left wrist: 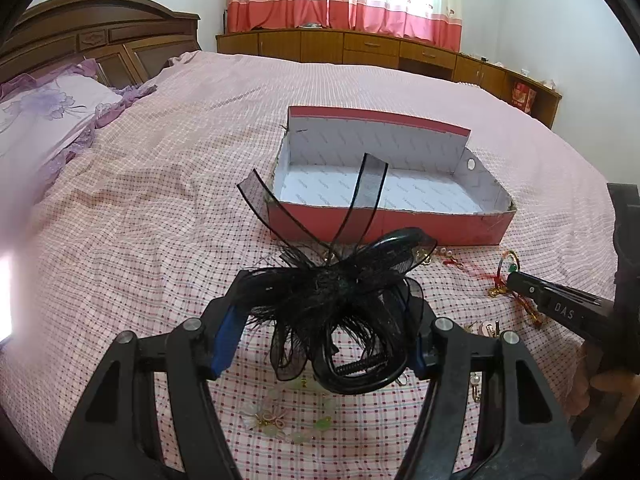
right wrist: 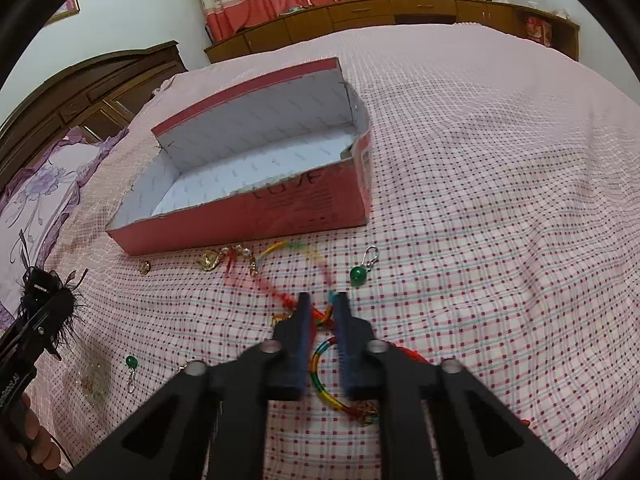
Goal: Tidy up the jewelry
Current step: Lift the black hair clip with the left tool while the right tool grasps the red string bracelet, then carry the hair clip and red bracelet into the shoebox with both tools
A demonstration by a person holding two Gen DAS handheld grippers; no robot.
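A: Nearest the left camera, the left gripper (left wrist: 320,312) is clamped on a black feathered hairpiece (left wrist: 340,300), held clear of the bed (left wrist: 160,200), likely so its ribbons do not drag on the way to the box.

B: And the right gripper (right wrist: 322,304)?

A: It points down at the checked sheet near the bed's front edge, its jaws drawn in around a multicoloured cord bracelet (right wrist: 320,376). The fingers (right wrist: 300,320) look narrowly parted in a blurred picture, so the pinch reads as closed on the cord, though the contact itself cannot be made out.

B: What else lies loose?

A: A green bead earring (right wrist: 360,272) just beyond the fingertips, another (right wrist: 131,362) toward the left, then gold charms (right wrist: 208,260) along the front wall of the red box (right wrist: 248,216), which stands toward the bed's middle, apparently empty.

B: Anything hidden?

A: The hairpiece covers items beneath it; a pale flower ornament (left wrist: 276,420) shows only partly.
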